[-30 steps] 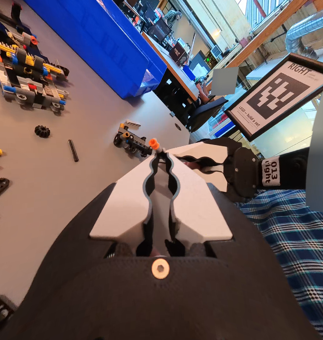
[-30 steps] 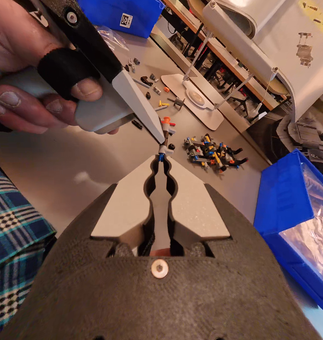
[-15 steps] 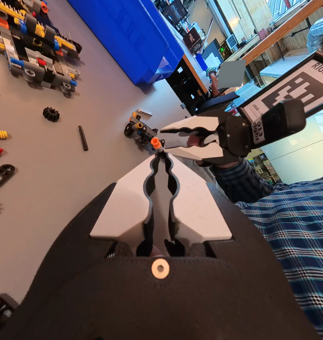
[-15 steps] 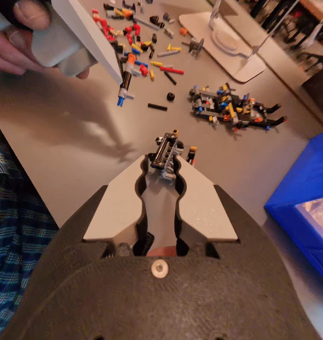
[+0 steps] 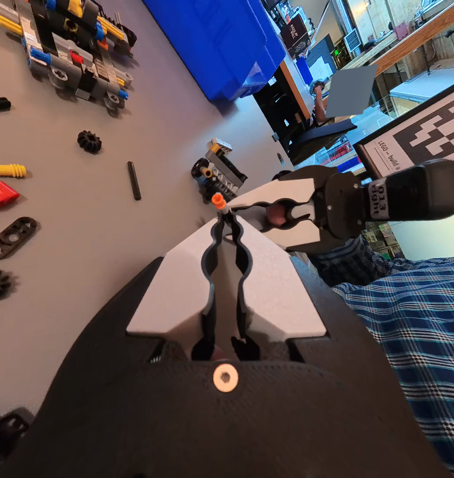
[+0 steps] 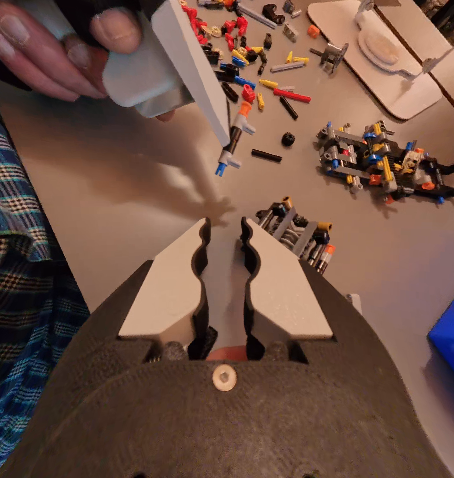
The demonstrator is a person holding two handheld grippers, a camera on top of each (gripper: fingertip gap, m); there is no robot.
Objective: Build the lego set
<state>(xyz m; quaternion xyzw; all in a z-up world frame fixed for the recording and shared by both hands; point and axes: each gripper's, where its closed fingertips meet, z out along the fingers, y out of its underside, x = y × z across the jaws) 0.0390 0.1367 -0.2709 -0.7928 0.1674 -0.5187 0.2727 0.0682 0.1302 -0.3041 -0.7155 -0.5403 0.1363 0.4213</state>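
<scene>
While left gripper [image 5: 227, 219] pinches axle piece [image 6: 235, 137] aloft, right gripper [image 6: 224, 223] hovers parted, empty, beside small subassembly [image 6: 295, 232].

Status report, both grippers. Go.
Left gripper shut on black axle with orange bush, lifted. Right gripper open, empty, beside small grey sub-assembly. Nothing between them.

The left gripper [image 5: 225, 218] was clamped on a thin axle piece [image 6: 235, 134] above the table [image 5: 148, 144]; the right gripper [image 6: 224, 227] hovered below it, jaws parted, empty.
</scene>
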